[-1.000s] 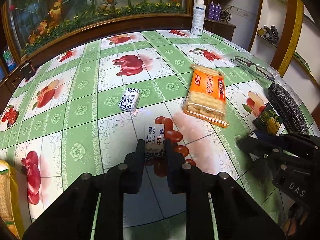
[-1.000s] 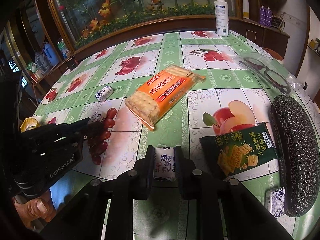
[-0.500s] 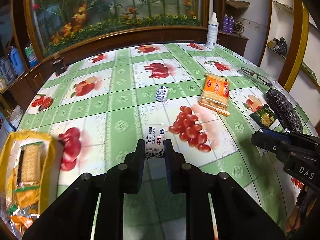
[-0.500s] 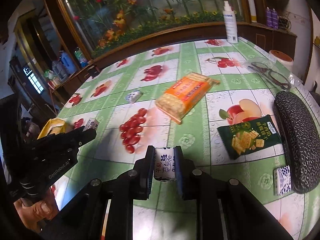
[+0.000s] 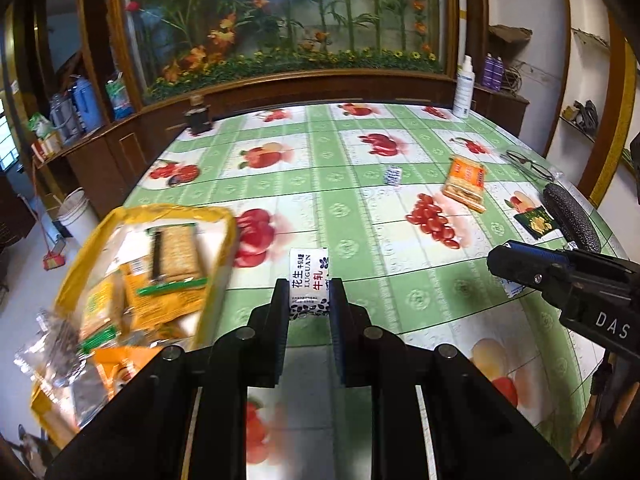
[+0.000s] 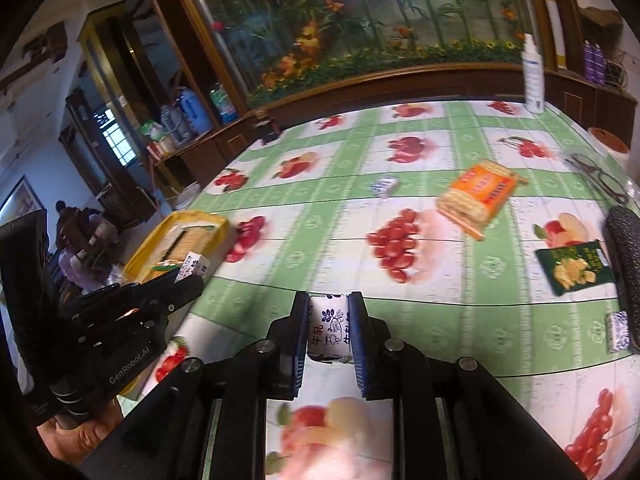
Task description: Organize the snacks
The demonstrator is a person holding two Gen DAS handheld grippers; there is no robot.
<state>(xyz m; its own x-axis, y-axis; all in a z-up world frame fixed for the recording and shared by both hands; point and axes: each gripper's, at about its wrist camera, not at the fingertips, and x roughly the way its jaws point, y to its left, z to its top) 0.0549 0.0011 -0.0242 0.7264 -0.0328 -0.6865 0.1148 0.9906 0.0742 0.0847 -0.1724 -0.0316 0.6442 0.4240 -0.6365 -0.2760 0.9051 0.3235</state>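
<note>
A: How far along are we?

B: Partway. The yellow bag (image 5: 218, 216) at the table's left edge already holds cracker packs. The left gripper (image 5: 309, 300) is clamped on a nougat candy (image 5: 309, 276) near the bag's mouth; the right gripper (image 6: 328, 330) pinches another nougat candy (image 6: 328, 328).

A: What's left?

B: An orange cracker pack (image 6: 478, 196), a green biscuit packet (image 6: 574, 266) and two small candies, I think (blurred). The glasses case (image 5: 572, 218) and spectacles (image 6: 600, 178) aren't snacks; nothing blocks the bag.

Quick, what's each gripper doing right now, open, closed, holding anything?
Left gripper: closed on a white nougat candy.
Right gripper: closed on a second white nougat candy.
</note>
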